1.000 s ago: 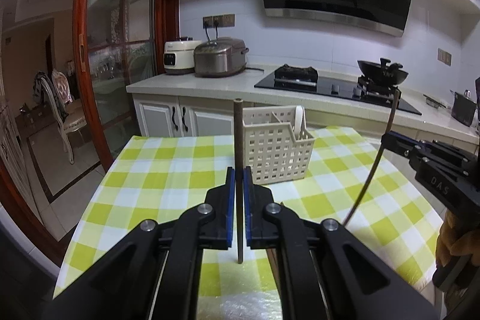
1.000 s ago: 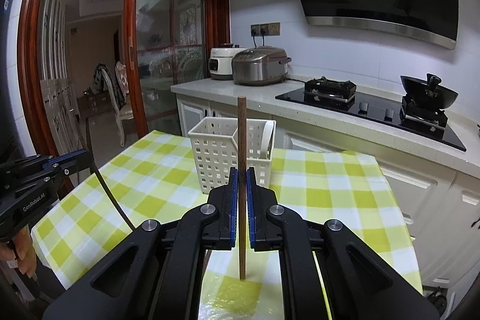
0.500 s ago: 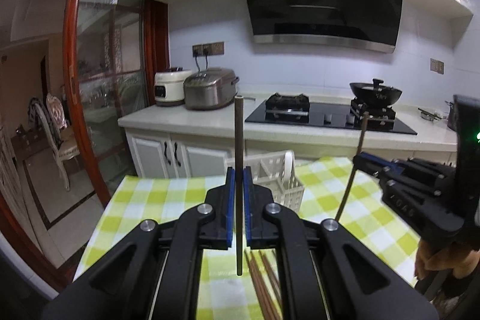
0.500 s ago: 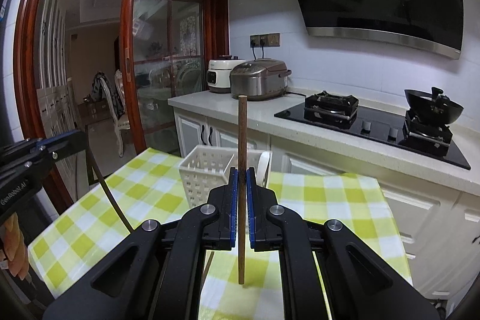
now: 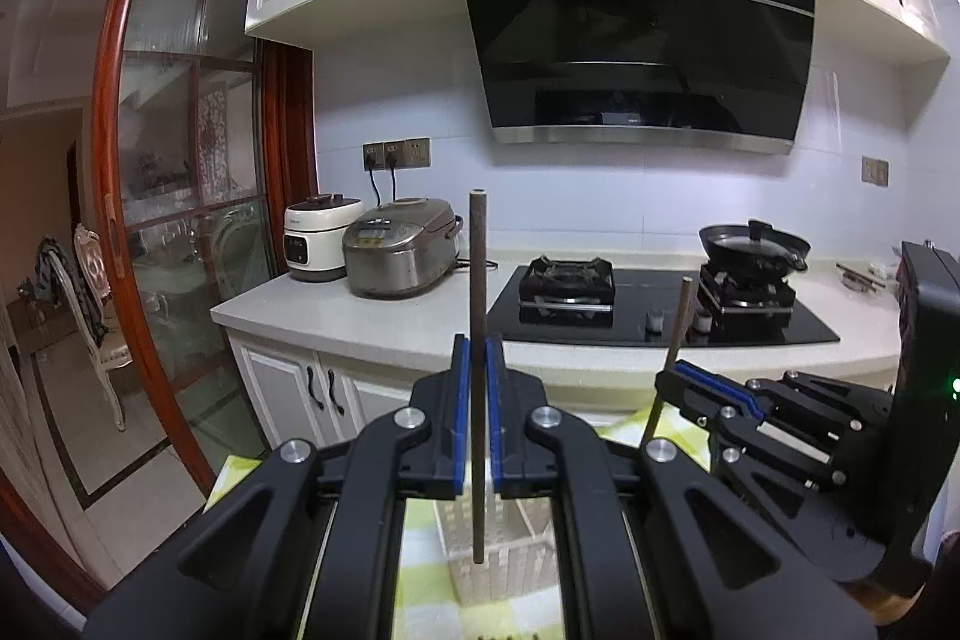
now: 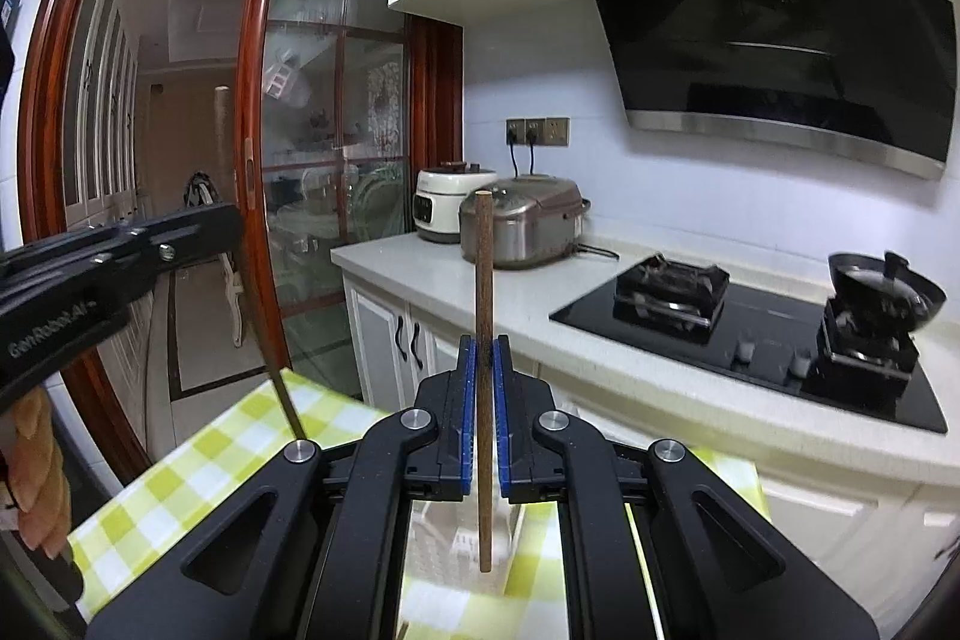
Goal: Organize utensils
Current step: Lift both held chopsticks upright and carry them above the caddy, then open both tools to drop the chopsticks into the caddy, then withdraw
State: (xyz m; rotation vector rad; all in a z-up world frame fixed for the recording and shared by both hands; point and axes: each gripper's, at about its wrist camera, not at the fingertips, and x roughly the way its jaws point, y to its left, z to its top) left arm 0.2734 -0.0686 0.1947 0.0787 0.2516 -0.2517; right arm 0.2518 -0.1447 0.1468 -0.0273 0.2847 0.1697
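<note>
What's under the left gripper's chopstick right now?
Below the left gripper, the dark chopstick hangs upright with its tip over the white basket on the checked cloth. The gripper's arms cover most of the basket, so its contents cannot be seen.

There are 2 grippers: the left gripper [image 5: 478, 376] and the right gripper [image 6: 483, 382]. Each is clamped on 1 chopstick, so 2 chopsticks are held in all: a dark chopstick [image 5: 478, 310] and a brown chopstick [image 6: 483, 292]. 1 white slotted utensil basket [image 5: 510, 562] stands on 1 checked tablecloth [image 6: 210, 460]. On the counter are 2 cookers (1 white rice cooker [image 5: 321, 238], 1 steel rice cooker [image 5: 402, 247]), 2 stove burners and 1 wok [image 5: 753, 244].
</note>
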